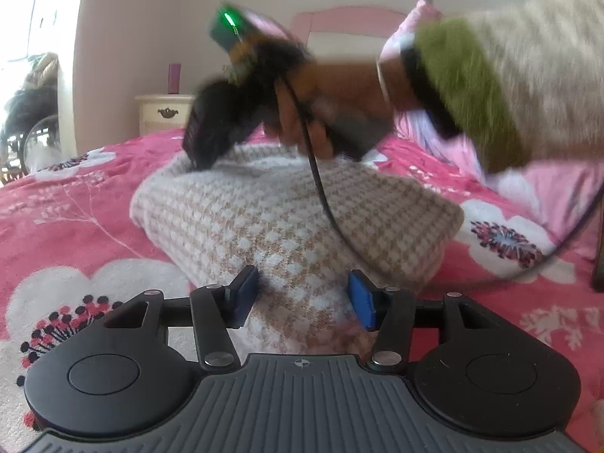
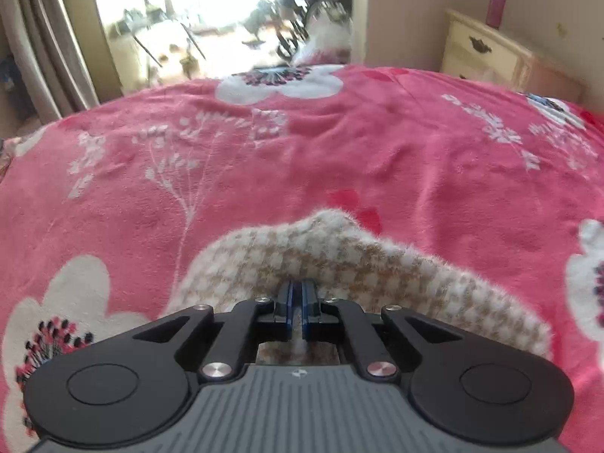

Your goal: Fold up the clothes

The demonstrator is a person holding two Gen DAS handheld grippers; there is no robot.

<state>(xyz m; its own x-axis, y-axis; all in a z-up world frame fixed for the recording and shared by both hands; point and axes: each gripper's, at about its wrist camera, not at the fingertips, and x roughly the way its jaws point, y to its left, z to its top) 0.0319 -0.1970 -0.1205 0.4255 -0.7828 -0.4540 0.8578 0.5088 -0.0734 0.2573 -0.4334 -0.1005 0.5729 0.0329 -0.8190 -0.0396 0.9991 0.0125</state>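
A beige-and-white houndstooth knit sweater [image 1: 271, 219] lies folded in a thick bundle on the pink floral blanket [image 1: 75, 204]. My left gripper [image 1: 304, 298] is open, its blue-padded fingers on either side of the sweater's near corner. At the far end a hand [image 1: 302, 120] in a fuzzy green-cuffed sleeve [image 1: 464, 94] holds the other gripper down on the sweater, blurred. In the right wrist view my right gripper [image 2: 297, 302] is shut on a pinch of the sweater [image 2: 339, 256], with knit fabric showing between the pads.
A black cable [image 1: 324, 196] hangs across the sweater. Pink pillows [image 1: 558, 188] and a pink headboard [image 1: 339, 22] lie beyond it. A cream nightstand [image 2: 483, 49] stands beside the bed. Open blanket [image 2: 264, 158] stretches ahead toward a bright doorway [image 2: 211, 19].
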